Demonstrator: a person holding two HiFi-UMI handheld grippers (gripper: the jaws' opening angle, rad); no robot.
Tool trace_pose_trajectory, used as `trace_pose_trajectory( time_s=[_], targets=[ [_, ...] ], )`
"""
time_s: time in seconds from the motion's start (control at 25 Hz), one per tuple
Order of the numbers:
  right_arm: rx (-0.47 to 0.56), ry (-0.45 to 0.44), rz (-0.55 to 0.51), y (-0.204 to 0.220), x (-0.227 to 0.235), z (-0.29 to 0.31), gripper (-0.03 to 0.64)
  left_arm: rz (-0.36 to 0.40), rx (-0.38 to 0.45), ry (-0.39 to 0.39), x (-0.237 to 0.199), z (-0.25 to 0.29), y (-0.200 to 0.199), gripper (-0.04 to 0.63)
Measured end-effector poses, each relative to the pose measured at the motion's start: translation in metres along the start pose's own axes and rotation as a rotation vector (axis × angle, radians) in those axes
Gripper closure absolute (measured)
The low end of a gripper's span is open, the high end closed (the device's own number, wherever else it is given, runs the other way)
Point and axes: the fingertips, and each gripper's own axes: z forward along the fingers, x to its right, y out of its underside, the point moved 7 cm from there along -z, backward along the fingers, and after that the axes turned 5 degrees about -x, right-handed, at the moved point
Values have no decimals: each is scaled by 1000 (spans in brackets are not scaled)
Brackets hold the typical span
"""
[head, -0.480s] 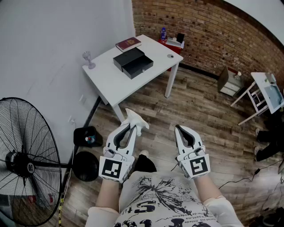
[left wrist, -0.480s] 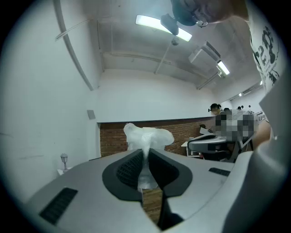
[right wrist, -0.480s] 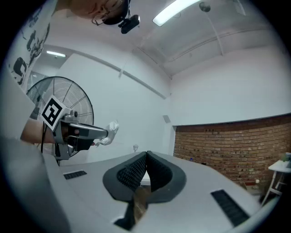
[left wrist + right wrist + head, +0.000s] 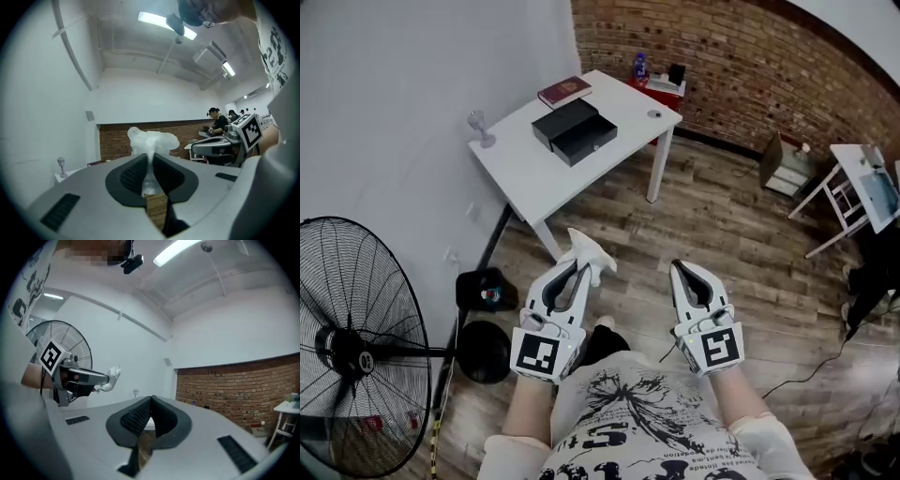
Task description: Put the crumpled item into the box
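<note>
My left gripper (image 4: 579, 266) is shut on a crumpled white item (image 4: 590, 251), which sticks out past the jaw tips; the left gripper view shows the same crumpled white item (image 4: 152, 139) pinched between the pads. My right gripper (image 4: 678, 269) is shut with nothing in it, its tips touching in the right gripper view (image 4: 151, 400). Both are held low in front of the person's body. A black box (image 4: 574, 131) stands with its lid off on the white table (image 4: 534, 173), far ahead of both grippers.
On the table are a dark red book (image 4: 563, 91), a small glass (image 4: 478, 126) and a small round thing (image 4: 653, 114). A large fan (image 4: 352, 347) stands at the left by the wall. A brick wall (image 4: 741, 66) and another white table (image 4: 861, 192) lie to the right.
The view has shifted slightly; the table and box sit a little further left in the picture. Both grippers hold the same pose and the crumpled item stays in the left one.
</note>
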Motion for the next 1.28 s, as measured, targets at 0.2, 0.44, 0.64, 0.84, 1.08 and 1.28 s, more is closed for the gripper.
trace_pose_trajectory(
  time_s=[0.2,0.44,0.64,0.84,1.08,1.28],
  targets=[
    [-19,24,26,8,19,9,603,6,-42,19,-2,25,1,540],
    [-61,11,37,27,45,46,603,-9,-65,40,-21,73,17,540],
    [-90,16,32,35,80,109,602,-34,-62,51,-61,139,25,540],
    [-95,-32,-11,23,123,201,601,-52,-62,52,-122,224,18,540],
    [-125,-54,-38,11,175,330,601,-49,-36,34,-212,325,11,540],
    [-126,-69,-67,-1,208,426,601,-58,-50,-3,-283,392,8,540]
  ],
)
